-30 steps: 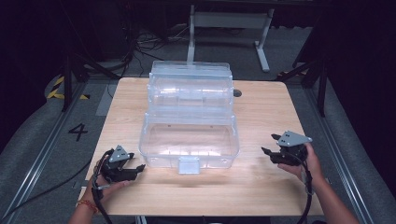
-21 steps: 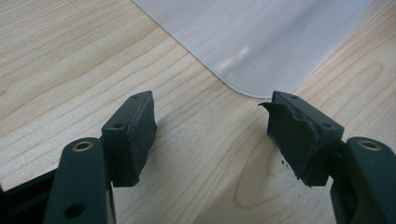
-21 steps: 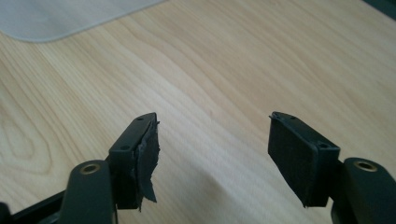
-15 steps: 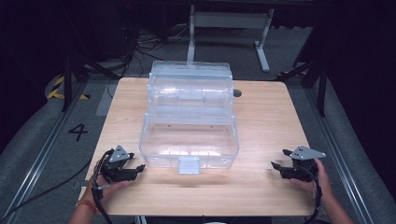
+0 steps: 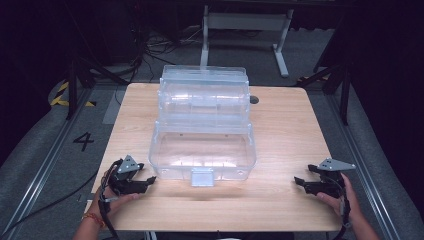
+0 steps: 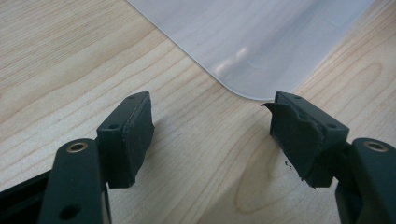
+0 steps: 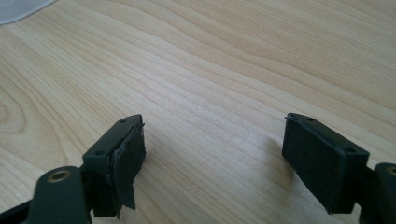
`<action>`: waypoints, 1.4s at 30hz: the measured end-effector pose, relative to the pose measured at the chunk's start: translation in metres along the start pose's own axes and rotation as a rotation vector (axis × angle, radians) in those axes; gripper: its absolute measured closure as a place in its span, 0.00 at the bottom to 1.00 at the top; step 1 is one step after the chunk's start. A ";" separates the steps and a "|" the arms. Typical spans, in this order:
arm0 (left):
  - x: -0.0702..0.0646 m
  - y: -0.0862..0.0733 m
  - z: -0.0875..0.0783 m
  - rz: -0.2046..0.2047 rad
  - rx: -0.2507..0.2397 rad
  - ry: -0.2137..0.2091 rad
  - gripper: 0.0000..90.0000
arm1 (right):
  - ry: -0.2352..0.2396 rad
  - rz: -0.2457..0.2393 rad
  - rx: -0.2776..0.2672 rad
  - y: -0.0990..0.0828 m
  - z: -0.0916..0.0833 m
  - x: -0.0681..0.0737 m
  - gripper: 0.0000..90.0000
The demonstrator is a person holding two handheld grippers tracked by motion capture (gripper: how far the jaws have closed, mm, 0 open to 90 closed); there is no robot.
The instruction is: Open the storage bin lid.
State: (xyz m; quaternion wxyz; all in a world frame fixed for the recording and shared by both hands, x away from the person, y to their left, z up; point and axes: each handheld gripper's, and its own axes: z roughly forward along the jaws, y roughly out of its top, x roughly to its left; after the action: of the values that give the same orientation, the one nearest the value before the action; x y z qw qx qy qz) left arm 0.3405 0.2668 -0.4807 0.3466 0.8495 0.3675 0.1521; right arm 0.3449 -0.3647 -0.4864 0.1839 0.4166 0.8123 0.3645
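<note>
A clear plastic tiered box (image 5: 202,125) stands in the middle of the wooden table (image 5: 280,125), its front latch (image 5: 202,176) facing the person. My left gripper (image 5: 149,180) rests low on the table at the box's near left corner, open and empty; that rounded corner (image 6: 261,42) lies just beyond its jaws (image 6: 212,100). My right gripper (image 5: 300,181) sits near the table's front right, apart from the box. Its jaws (image 7: 215,120) have just been opening and stand wide with only bare wood between them.
A sliver of the box's edge (image 7: 18,9) shows at the top left of the right gripper view. Behind the table stand a metal frame (image 5: 245,30) and cables on the dark floor. A small dark disc (image 5: 254,100) lies beside the box's right rear.
The right hand has moved toward the table's near right edge and sunk down to the tabletop. The left hand has stayed put.
</note>
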 end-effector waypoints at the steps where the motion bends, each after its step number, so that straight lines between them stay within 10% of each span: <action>1: -0.001 0.000 0.000 -0.009 -0.002 -0.004 0.34 | -0.001 -0.002 0.000 0.000 0.000 0.000 0.24; 42: -0.001 -0.002 -0.001 -0.038 0.008 0.020 0.27 | 0.019 -0.017 0.002 0.001 0.002 -0.003 0.22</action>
State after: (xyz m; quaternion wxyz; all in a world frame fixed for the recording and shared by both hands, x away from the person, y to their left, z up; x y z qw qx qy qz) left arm 0.3381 0.2675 -0.4812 0.3424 0.8421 0.3878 0.1527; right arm 0.3481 -0.3656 -0.4866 0.1786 0.4065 0.8178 0.3661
